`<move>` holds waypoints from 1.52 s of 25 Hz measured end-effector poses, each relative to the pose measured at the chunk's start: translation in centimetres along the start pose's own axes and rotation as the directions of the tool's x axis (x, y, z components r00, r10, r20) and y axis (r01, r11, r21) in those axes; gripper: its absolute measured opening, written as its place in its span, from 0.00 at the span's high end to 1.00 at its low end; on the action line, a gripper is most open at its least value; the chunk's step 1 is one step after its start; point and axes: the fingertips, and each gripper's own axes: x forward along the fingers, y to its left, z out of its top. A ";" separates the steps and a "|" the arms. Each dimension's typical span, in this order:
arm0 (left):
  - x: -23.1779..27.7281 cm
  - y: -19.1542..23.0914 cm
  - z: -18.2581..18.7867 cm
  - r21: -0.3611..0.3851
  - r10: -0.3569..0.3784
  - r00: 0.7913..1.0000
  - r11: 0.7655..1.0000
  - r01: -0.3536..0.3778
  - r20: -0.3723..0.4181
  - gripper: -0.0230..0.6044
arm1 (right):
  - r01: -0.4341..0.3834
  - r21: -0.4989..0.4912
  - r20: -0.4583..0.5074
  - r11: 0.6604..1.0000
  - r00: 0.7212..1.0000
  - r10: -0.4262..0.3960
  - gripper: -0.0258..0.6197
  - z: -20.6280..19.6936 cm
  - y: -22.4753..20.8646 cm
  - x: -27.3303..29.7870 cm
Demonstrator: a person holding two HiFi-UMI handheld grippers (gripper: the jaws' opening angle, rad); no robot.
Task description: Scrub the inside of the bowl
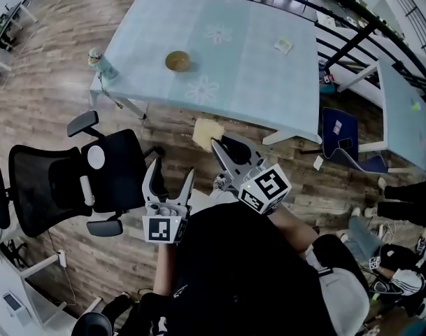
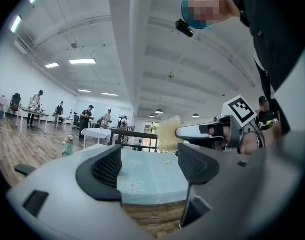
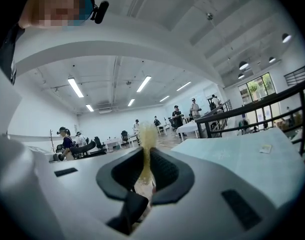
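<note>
A small brown bowl (image 1: 178, 61) stands on the pale blue table (image 1: 254, 82), well ahead of both grippers. My right gripper (image 1: 222, 145) is shut on a yellowish fibrous scrubber (image 1: 206, 133), held over the floor short of the table's near edge. In the right gripper view the scrubber (image 3: 146, 144) stands pinched between the pads of that gripper (image 3: 144, 171). My left gripper (image 1: 173, 169) hangs lower and to the left, open, with nothing between its jaws. The left gripper view looks past its own spread jaws (image 2: 149, 166) to the table (image 2: 152, 179), with the scrubber (image 2: 168, 134) at upper right. The bowl is hidden in both gripper views.
A black office chair (image 1: 80, 180) stands left of me on the wood floor. A small green figure (image 1: 99, 63) sits on the table's left corner, a card (image 1: 283, 45) at its far right. A blue chair (image 1: 342, 135), a second table (image 1: 405, 110) and a black railing (image 1: 366, 19) lie to the right.
</note>
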 end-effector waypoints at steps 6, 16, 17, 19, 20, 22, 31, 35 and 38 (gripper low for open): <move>1.0 1.4 -0.7 0.019 0.008 0.999 1.000 -0.007 -0.052 0.42 | -0.017 0.012 -0.011 1.000 1.000 0.017 0.89 0.3 -0.7 1.7; 8.2 7.1 -2.6 0.009 -0.065 0.989 0.998 0.067 -0.131 0.42 | 0.084 0.020 -0.034 0.996 0.996 -0.083 0.89 0.7 -5.4 6.9; 9.3 7.9 -2.6 0.014 -0.079 0.987 0.997 0.082 -0.139 0.42 | 0.100 0.024 -0.036 0.995 0.994 -0.099 0.89 0.9 -6.0 7.8; 11.7 9.8 -2.7 0.013 -0.103 0.983 0.994 0.107 -0.153 0.42 | 0.132 0.029 -0.042 0.991 0.991 -0.131 0.89 1.4 -7.3 9.9; 12.9 10.8 -2.7 0.012 -0.116 0.981 0.993 0.119 -0.157 0.42 | 0.147 0.034 -0.044 0.989 0.988 -0.145 0.89 1.7 -7.9 11.0; 15.1 12.6 -2.8 0.017 -0.141 0.975 0.989 0.146 -0.169 0.42 | 0.169 0.044 -0.043 0.985 0.985 -0.167 0.89 2.4 -8.7 13.3; 22.4 18.5 -4.2 0.042 -0.297 0.923 0.948 0.316 -0.245 0.42 | 0.271 0.030 -0.061 0.962 0.961 -0.269 0.89 3.3 -11.7 21.6; 23.5 20.2 -5.6 0.073 -0.325 0.900 0.930 0.359 -0.292 0.42 | 0.315 0.036 -0.058 0.948 0.948 -0.313 0.89 3.6 -12.6 23.7; 24.1 21.6 -7.1 0.119 -0.318 0.887 0.919 0.375 -0.335 0.42 | 0.344 0.037 -0.069 0.938 0.938 -0.341 0.89 3.2 -13.3 24.9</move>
